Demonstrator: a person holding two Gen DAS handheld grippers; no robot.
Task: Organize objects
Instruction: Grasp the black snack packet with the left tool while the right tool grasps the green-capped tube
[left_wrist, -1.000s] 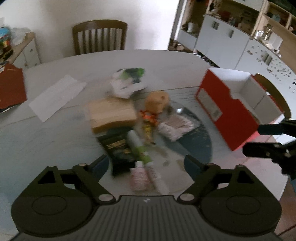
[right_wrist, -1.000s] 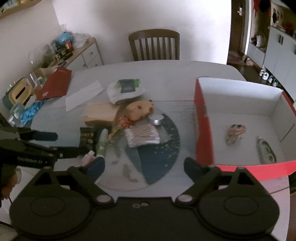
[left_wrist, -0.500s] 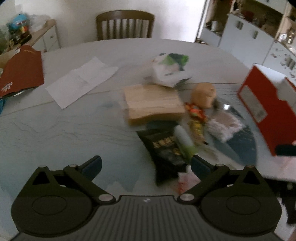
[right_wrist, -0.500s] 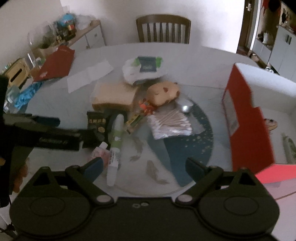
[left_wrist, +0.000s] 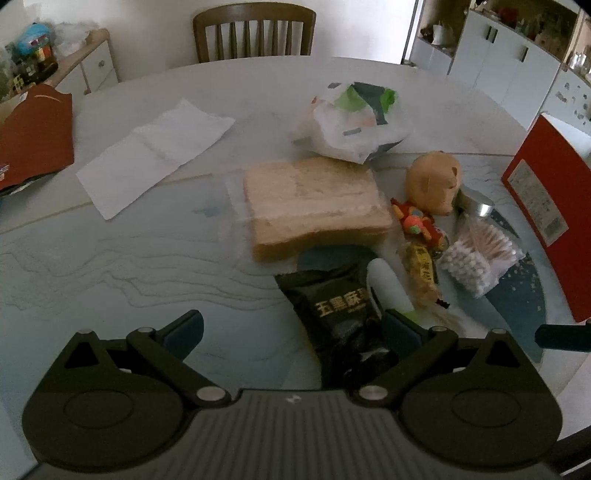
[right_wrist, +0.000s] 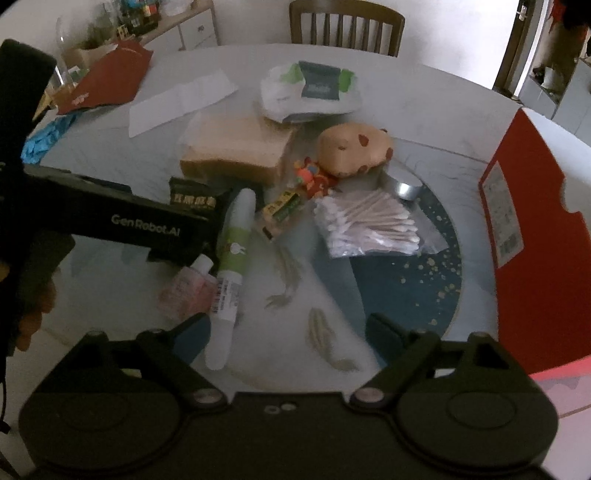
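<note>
Left wrist view: the left gripper (left_wrist: 291, 330) has its jaws spread as wide as they go, holding nothing. Its left finger (left_wrist: 183, 328) hangs over bare table (left_wrist: 110, 266); its right finger (left_wrist: 400, 326) sits over the lower end of a black packet (left_wrist: 332, 306), and contact cannot be told. From nine o'clock toward three lie a white paper (left_wrist: 155, 147), a tan sponge (left_wrist: 314, 206), a green-and-white tube (left_wrist: 388, 284), a snack stick (left_wrist: 421, 269), a pig toy (left_wrist: 434, 184), a bag of cotton swabs (left_wrist: 480, 254) and a red box (left_wrist: 543, 214).

Right wrist view: the right gripper (right_wrist: 286, 330) has wide jaws that are closing, with only the glass turntable (right_wrist: 406, 280) between them and nothing held. Its left finger (right_wrist: 192, 332) is just beside the tube's (right_wrist: 232, 258) near end, apart from a pink bottle (right_wrist: 188, 288) at ten o'clock. The swabs (right_wrist: 369, 225) lie at one o'clock, the box (right_wrist: 532, 236) at three.
</note>
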